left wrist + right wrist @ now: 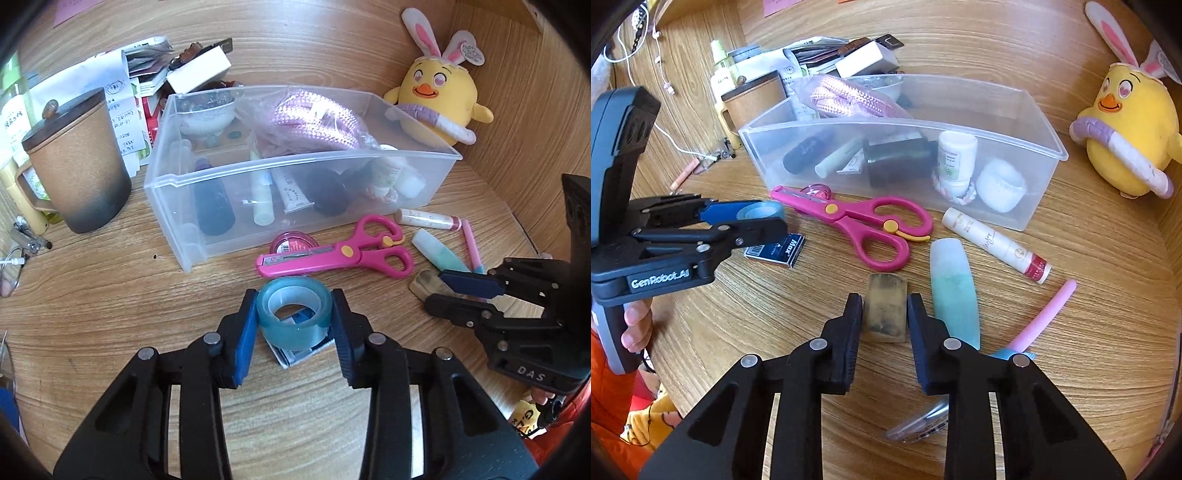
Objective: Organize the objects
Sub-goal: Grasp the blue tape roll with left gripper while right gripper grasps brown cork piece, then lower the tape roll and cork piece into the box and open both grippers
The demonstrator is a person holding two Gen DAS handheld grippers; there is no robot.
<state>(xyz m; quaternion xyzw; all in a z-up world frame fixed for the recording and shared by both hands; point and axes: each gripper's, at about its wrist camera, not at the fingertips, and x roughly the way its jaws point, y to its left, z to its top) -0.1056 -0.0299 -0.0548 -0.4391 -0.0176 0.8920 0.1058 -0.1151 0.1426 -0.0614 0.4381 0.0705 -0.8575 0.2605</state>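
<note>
A blue-green roll of tape [291,325] rests on a small dark staple box [777,252] on the wooden desk. My left gripper [294,295] has its blue pads pressed on both sides of the roll. In the right wrist view that gripper [774,216] sits at the left with the tape [759,211] between its fingers. My right gripper [884,297] is shut on a grimy yellowish eraser block [886,310] that lies flat on the desk. A clear plastic bin [258,177] holding tubes, bottles and a pink bag stands beyond both.
Pink scissors [332,254] and a pink round tin [291,242] lie in front of the bin. A lip-balm tube [995,245], a blue-green tube [955,295] and a pink pen [1049,314] lie right of the eraser. A lidded brown mug [77,162] stands left, a yellow plush chick [439,99] right.
</note>
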